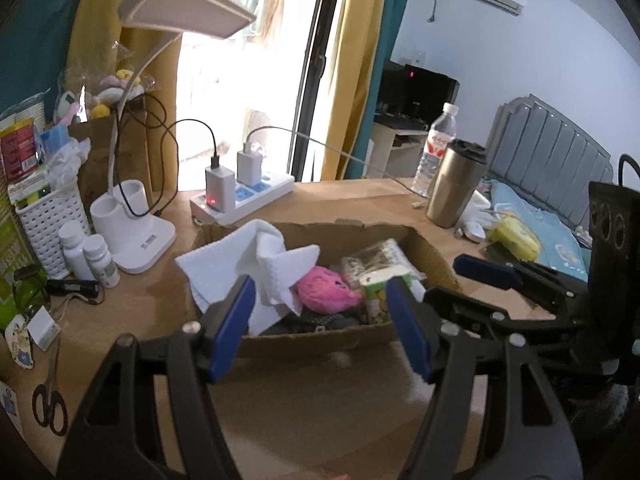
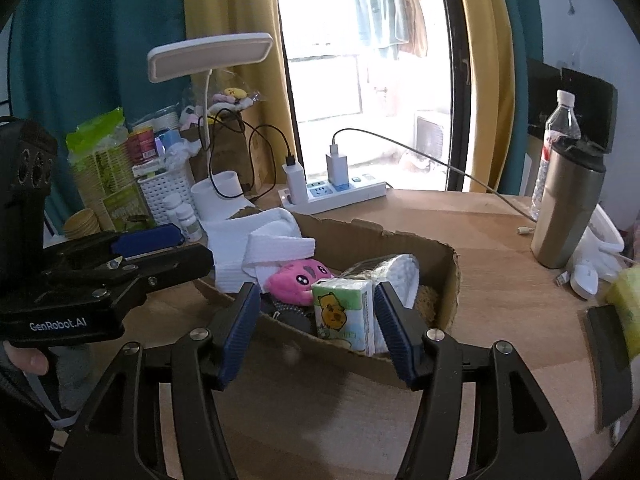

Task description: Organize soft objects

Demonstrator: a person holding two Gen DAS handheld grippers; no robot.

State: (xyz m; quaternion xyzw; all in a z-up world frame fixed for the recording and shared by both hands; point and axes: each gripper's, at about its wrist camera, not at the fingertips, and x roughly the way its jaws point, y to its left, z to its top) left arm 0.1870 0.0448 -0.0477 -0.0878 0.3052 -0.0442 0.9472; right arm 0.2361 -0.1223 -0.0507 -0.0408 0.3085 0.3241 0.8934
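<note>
While level over the cardboard box (image 2: 448,280): left hand-held gripper (image 1: 320,328) and right hand-held gripper (image 2: 316,332), both agape, empty.

White desk lamp (image 1: 160,128) arching over its base, beside a perforated white basket (image 1: 50,220) and two small white bottles (image 1: 90,256). Power strip (image 1: 244,200) with two chargers plugged in. Steel tumbler (image 1: 456,184) just before a water bottle (image 1: 438,140). Black scissors (image 1: 50,396) flat at desk's left edge.
</note>
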